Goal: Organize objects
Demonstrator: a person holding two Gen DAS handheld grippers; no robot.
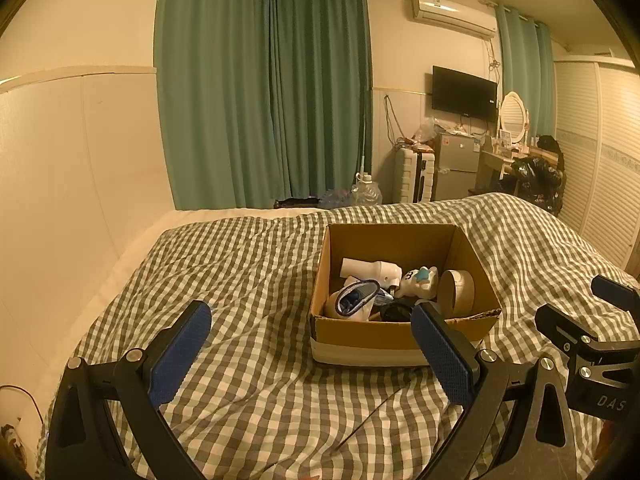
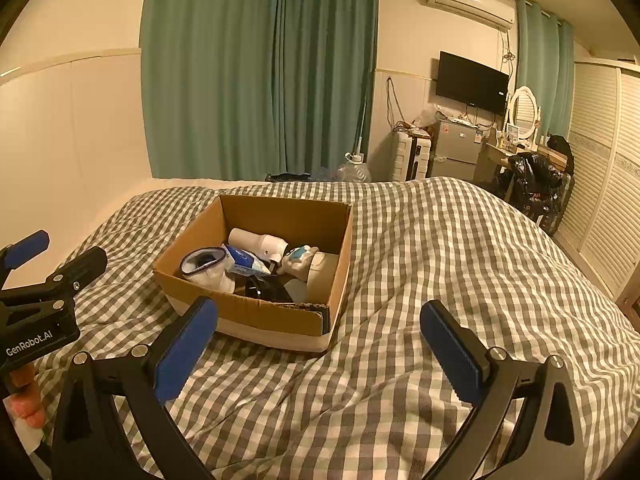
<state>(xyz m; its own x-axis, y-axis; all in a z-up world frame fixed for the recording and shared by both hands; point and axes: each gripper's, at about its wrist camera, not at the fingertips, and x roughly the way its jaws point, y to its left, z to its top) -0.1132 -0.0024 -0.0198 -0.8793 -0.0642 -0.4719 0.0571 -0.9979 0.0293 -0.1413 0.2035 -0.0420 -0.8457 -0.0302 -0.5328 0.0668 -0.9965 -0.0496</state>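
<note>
The things sit inside the cardboard box (image 2: 256, 312) in the middle of the frame, on the checked bed (image 2: 440, 260). Left gripper (image 1: 310, 354) and right gripper (image 2: 318, 348) are wide and hold nothing. Tidying looks nearly done.

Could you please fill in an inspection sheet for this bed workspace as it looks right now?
Surface: checked quilt, rumpled, covering the bed.
Job's things: open cardboard box holding a white bottle, a sock, a tape roll and a white toy.
Clutter: nothing seen loose on the quilt.
Grippers: left gripper and right gripper both open, empty, short of the box.
Cables: wires hanging on the far wall.
Surroundings: green curtains, television, air conditioner.
</note>
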